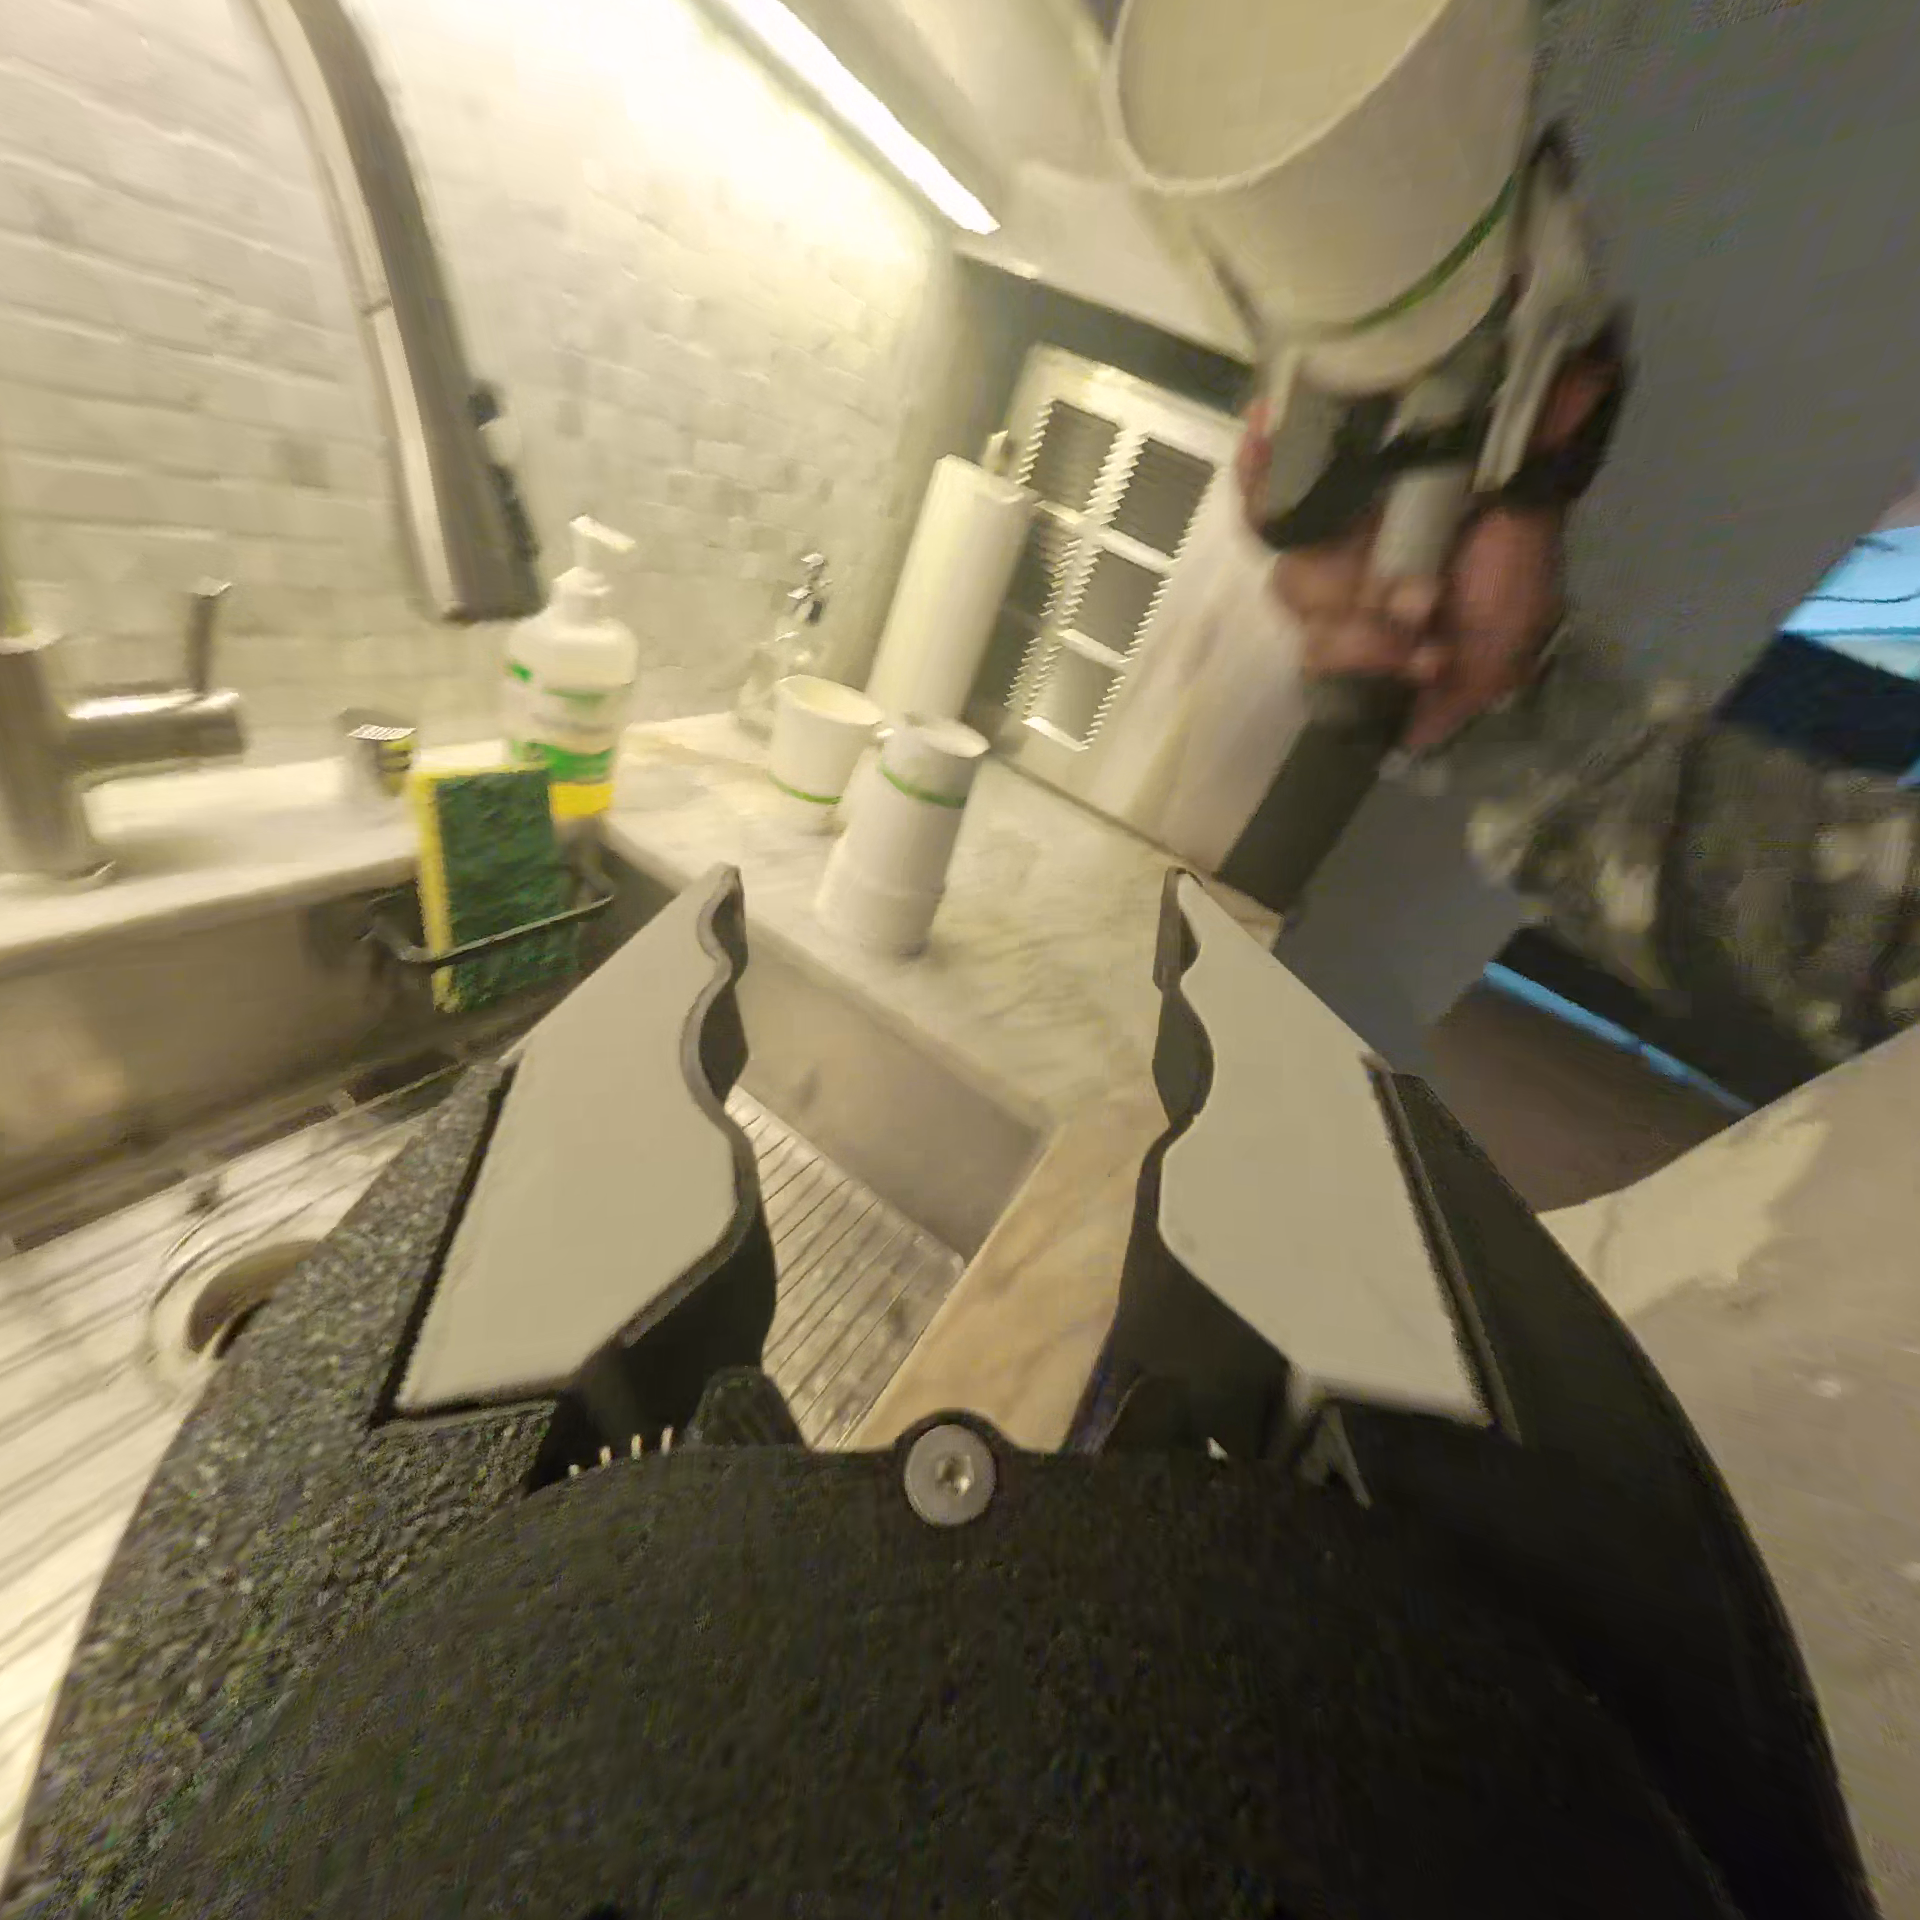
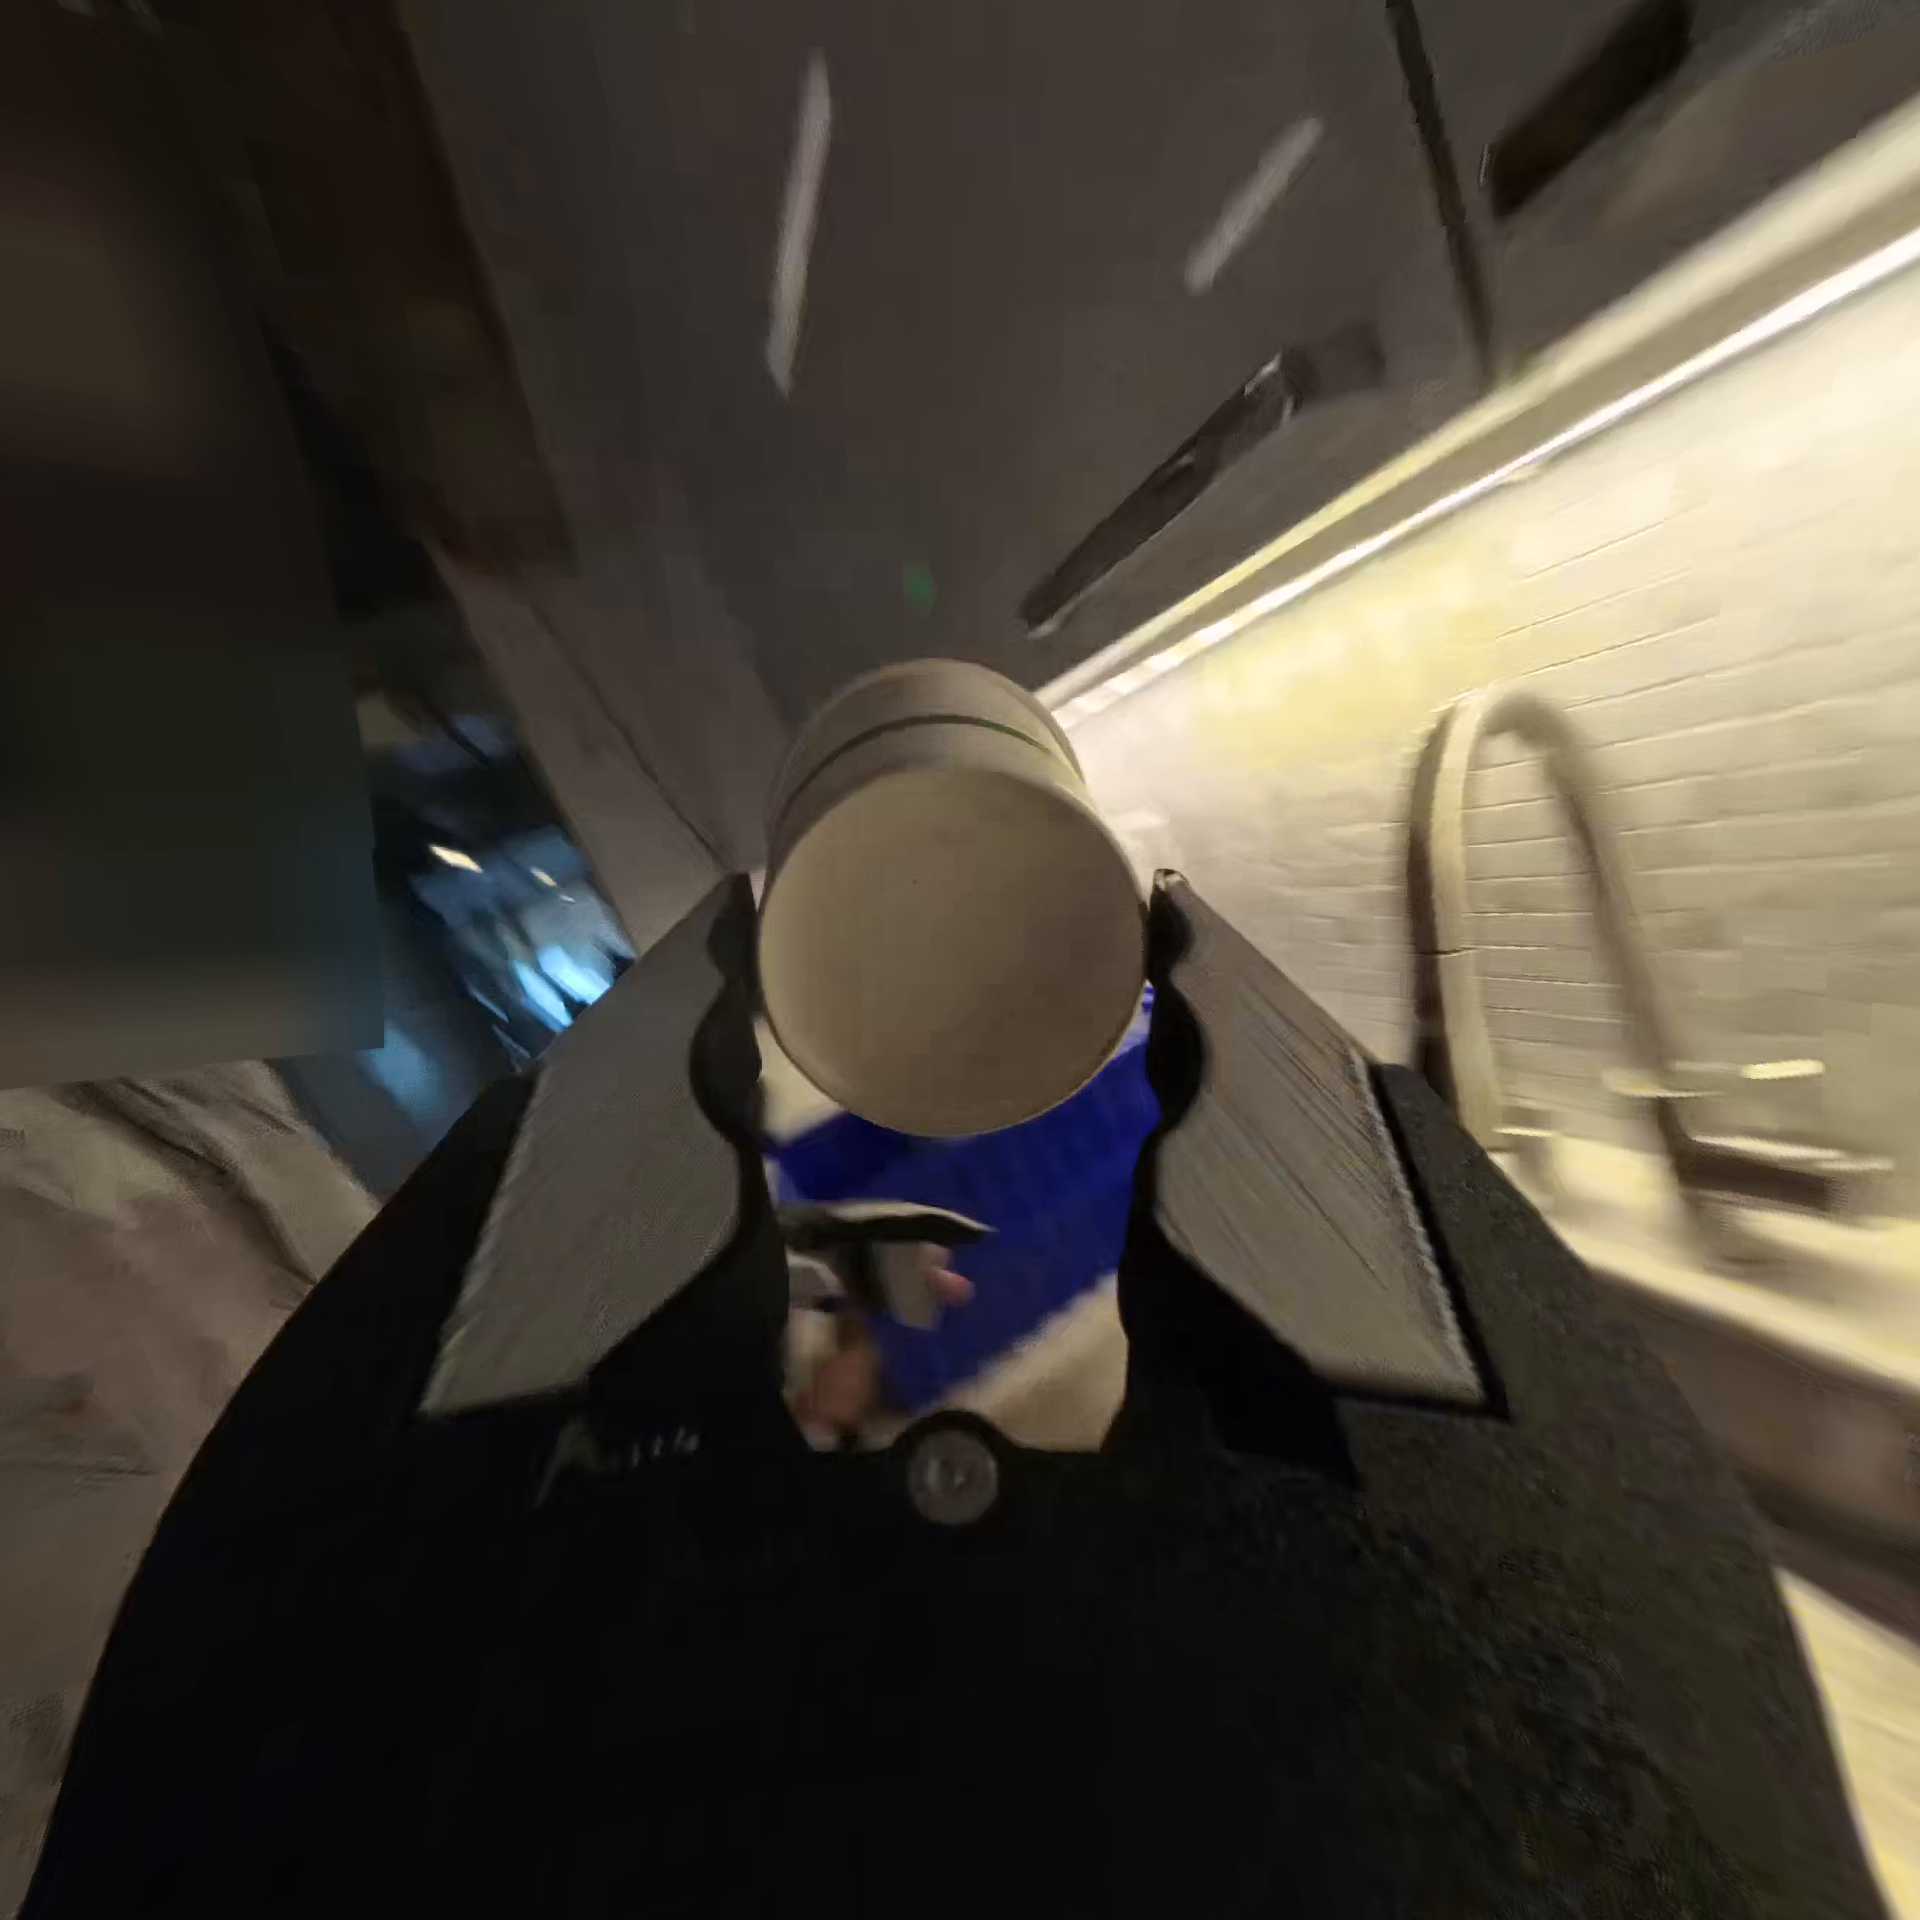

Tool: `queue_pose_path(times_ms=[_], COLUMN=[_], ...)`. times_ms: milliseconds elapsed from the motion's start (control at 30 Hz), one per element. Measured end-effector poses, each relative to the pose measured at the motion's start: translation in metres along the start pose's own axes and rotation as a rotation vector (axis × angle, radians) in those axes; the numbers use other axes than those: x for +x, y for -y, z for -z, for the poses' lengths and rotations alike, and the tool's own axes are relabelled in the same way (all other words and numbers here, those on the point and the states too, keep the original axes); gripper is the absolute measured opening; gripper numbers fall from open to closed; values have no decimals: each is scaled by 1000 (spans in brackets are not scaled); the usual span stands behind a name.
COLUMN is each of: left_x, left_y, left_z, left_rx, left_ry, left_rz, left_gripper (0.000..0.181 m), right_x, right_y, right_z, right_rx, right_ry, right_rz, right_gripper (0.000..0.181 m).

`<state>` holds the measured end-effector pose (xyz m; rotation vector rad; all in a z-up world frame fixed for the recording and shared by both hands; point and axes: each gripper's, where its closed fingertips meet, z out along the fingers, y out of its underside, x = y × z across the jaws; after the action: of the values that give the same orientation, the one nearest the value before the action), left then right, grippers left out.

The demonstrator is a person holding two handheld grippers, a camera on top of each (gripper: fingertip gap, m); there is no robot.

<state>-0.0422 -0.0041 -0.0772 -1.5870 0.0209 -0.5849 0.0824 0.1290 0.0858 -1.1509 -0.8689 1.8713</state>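
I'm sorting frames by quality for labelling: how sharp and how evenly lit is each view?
Left wrist view: the open left gripper is fairly crisp, the sponge soft, the raised right gripper smeared; the under-cabinet light strip glares. Right wrist view: streaked background, dim upper half, bright tiled wall; the held paper cup is only slightly soft.

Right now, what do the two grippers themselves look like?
Both match. The left gripper has a rough, pebbled black body, two flat grey fingers with wavy black inner edges, and a silver screw at the centre. The right gripper is built the same. No cables or sleeves are visible.
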Motion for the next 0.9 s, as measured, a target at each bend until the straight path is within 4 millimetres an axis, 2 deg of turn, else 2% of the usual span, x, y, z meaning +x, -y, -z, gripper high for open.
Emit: queue_pose_path(times_ms=[133, 233, 333, 400, 500, 600, 700, 800, 900], left_x=[46, 81, 102, 109, 113, 108, 93, 68, 50], left_y=[41, 65, 75, 78, 79, 79, 74, 56, 33], left_z=[-21, -30, -36, -38, -39, -39, -40, -43, -49], left_rx=[76, 133, 161, 175, 171, 179, 137, 50, -42], left_ry=[-203, -331, -378, -373, -357, -309, -208, -60, 49], left_rz=[29, 11, -32, -67, -74, -74, -114, -174, -250], left_gripper=[89, 99, 98, 88, 83, 81, 79, 80, 81], right_x=[-27, -43, -56, -64, -70, -64, -41, -14, -1], right_y=[-64, -102, -125, -136, -142, -154, -174, -156, -139], right_z=[-10, -20, -26, -28, -25, -26, -18, 0, 11], right_rx=[227, 299, 289, 240, 176, 60, -147, -286, -487], right_ry=[228, 386, 541, 610, 695, 640, 441, 237, 66], right_rz=[-425, -683, -872, -932, -988, -935, -664, -347, 8], right_gripper=[74, 74, 74, 73, 74, 74, 82, 93, 99])
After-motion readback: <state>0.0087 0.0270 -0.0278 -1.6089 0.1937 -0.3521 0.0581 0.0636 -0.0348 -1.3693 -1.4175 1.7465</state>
